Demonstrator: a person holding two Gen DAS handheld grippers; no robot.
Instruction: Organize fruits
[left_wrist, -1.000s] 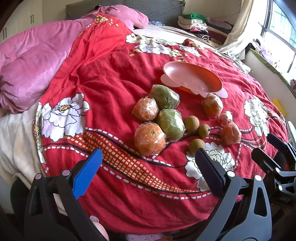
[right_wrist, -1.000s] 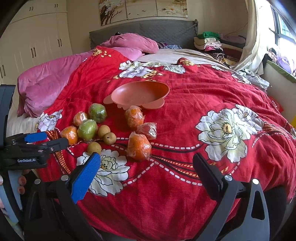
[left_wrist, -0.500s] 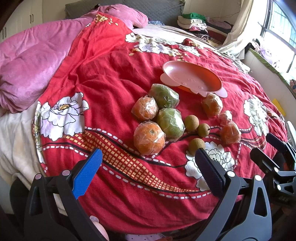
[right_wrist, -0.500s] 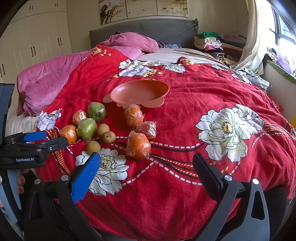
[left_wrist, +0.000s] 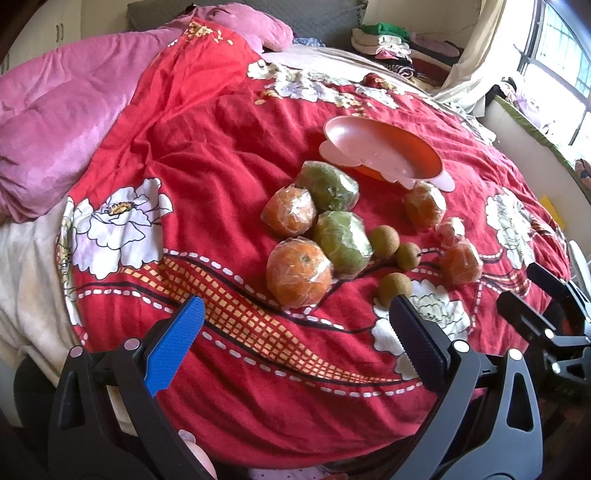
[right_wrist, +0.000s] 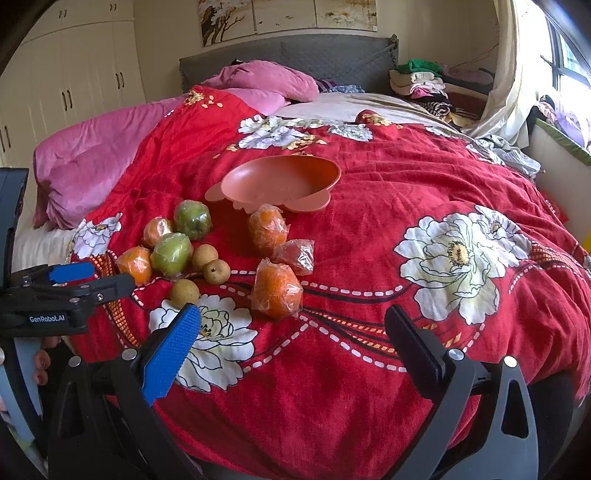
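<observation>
Bed covered by a red quilt (right_wrist: 369, 177) with big white flower prints and dashed wavy lines; pink duvet (right_wrist: 99, 162) bunched along its left side, pink pillow (right_wrist: 266, 79) near the grey padded headboard (right_wrist: 295, 55). White wardrobe doors (right_wrist: 74, 74) on the left wall, paintings (right_wrist: 288, 14) above the headboard. Folded clothes stack (right_wrist: 417, 79) at the far right of the bed, cream curtain (right_wrist: 509, 74) by the window (left_wrist: 561, 55).
</observation>
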